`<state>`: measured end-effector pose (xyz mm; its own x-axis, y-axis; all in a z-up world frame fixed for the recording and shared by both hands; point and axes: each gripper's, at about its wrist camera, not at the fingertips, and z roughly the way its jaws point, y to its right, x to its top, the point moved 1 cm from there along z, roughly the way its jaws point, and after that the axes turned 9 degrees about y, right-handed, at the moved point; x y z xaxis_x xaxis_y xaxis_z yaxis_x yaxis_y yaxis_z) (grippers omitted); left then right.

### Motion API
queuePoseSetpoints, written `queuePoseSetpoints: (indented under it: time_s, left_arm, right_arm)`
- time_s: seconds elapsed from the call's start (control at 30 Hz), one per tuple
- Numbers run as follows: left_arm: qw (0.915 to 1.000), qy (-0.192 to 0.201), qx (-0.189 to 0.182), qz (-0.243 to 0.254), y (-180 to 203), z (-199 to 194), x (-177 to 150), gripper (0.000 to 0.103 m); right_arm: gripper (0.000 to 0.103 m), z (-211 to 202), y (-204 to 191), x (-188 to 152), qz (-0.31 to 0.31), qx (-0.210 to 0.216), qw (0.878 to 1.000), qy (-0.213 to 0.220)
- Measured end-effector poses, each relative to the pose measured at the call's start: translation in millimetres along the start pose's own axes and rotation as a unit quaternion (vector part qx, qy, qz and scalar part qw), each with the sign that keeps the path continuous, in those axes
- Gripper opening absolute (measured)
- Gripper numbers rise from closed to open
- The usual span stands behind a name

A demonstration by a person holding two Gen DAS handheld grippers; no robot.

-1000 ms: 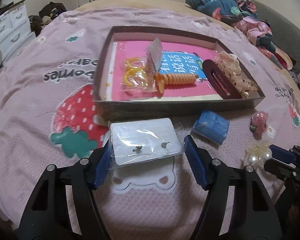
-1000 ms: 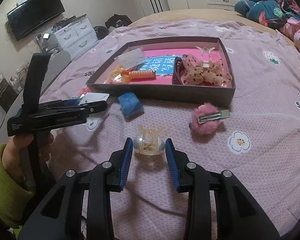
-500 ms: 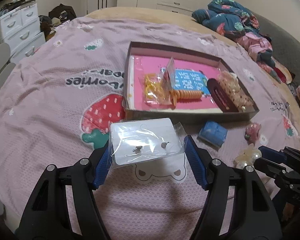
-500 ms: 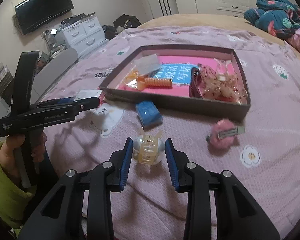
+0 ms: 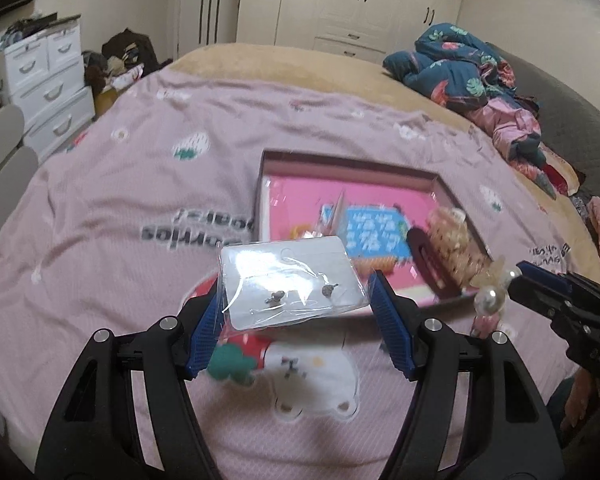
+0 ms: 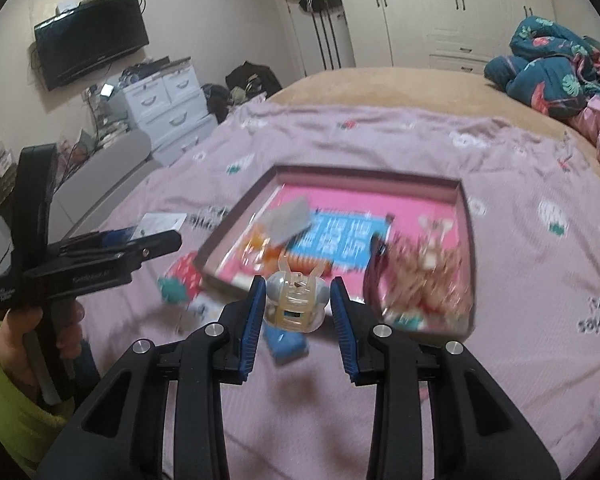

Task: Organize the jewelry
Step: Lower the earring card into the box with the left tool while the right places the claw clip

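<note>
My left gripper [image 5: 294, 300] is shut on a clear packet of small stud earrings on a white card [image 5: 290, 280], held above the bedspread in front of the brown tray [image 5: 260, 184]. My right gripper [image 6: 296, 306] is shut on a pearl hair claw clip [image 6: 294, 306], also lifted, near the tray's front edge [image 6: 236, 280]; the clip shows in the left wrist view [image 5: 490, 294]. The tray has a pink liner and holds a blue card, an orange coil tie, a dark hair clip [image 5: 430, 264] and a beige bow [image 6: 428, 268].
A blue box [image 6: 286, 344] lies on the pink strawberry bedspread [image 5: 140, 184] below the right gripper. Piled clothes [image 5: 472, 76] sit at the bed's far right. White drawers [image 6: 168, 100] stand left of the bed.
Both grippers have risen off the bed with their items and moved toward the tray. The view is blurred by motion.
</note>
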<state>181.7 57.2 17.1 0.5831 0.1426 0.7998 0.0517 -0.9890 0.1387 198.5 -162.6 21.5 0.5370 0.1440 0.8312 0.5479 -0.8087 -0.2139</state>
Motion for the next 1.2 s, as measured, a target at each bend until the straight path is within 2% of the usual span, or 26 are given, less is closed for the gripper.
queuePoseSetpoints:
  time_s: [0.23,0.53,0.87,1.2]
  left_arm:
    - [0.9996,0.015,-0.014,0.018,24,9,24,0.061]
    - [0.9989,0.009,-0.036,0.029,55,37,37,0.061]
    - [0.9953,-0.049,-0.066,0.053,80,78,1,0.061]
    - [0.9923,-0.082,-0.068,0.064,86,101,-19,0.061]
  right_arm:
    - [0.032,-3,25,26,0.008,-0.027,0.999,0.028]
    - [0.032,-1,66,27,0.031,-0.063,0.997,0.033]
    - [0.032,21,94,2,0.066,-0.081,0.995,0.005]
    - [0.032,43,98,-15,0.069,-0.090,0.993,-0.026]
